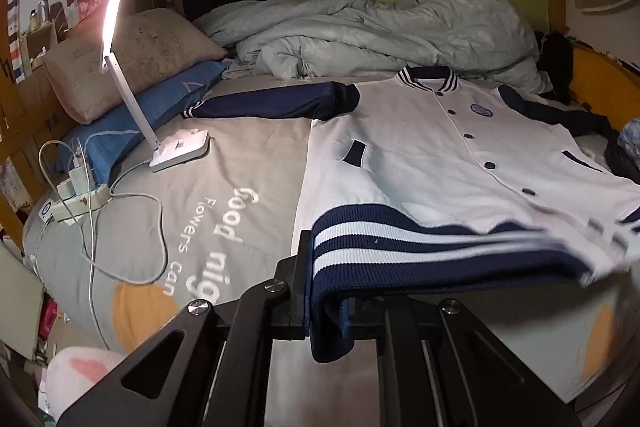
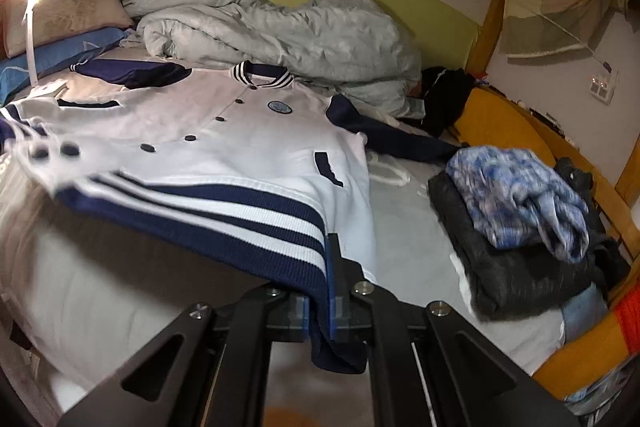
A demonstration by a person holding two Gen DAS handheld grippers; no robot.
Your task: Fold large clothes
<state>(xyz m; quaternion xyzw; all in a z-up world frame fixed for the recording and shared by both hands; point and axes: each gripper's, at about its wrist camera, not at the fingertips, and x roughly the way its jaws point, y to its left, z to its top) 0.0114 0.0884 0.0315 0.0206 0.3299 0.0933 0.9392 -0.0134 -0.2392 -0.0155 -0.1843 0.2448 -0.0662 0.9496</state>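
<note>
Both tongs point(image 1: 326, 291) point(image 2: 320, 291) pinch the jacket point(image 1: 420, 147) hem; lamp point(image 1: 180, 151) left, folded clothes point(image 2: 516, 223) right.

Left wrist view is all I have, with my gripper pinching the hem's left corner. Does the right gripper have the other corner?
Observer: Yes. The right gripper is shut on the striped hem at the right corner of the jacket.
Operator: Is anything on the bed to the right of it?
Observer: A folded dark garment lies there, with a blue patterned cloth on top.
</note>
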